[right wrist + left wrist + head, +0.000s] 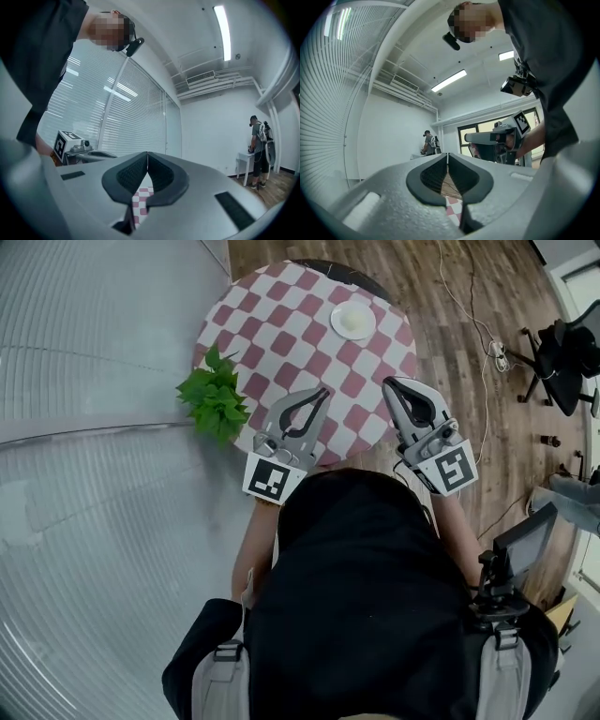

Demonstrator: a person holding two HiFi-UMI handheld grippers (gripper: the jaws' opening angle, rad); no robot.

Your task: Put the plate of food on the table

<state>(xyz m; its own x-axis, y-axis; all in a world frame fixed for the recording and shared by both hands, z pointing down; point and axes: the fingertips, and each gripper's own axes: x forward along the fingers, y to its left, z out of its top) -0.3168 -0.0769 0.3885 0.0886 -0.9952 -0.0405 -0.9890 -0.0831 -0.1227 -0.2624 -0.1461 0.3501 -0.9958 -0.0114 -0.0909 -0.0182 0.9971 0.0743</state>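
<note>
Left gripper (321, 396) and right gripper (391, 383) are pinched closed, empty; the plate of food (352, 320), at the checkered table's (281, 343) far edge, looks rigid and breakable, so best taken by the rim.

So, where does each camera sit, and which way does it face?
Head view: on the head, steeply down at the checkered table; torso, left gripper, right gripper show.
Left gripper view: along its shut jaws, into the room; right gripper shows.
Right gripper view: along its shut jaws, toward blinds; left gripper shows.
Both gripper views share the bystander.
</note>
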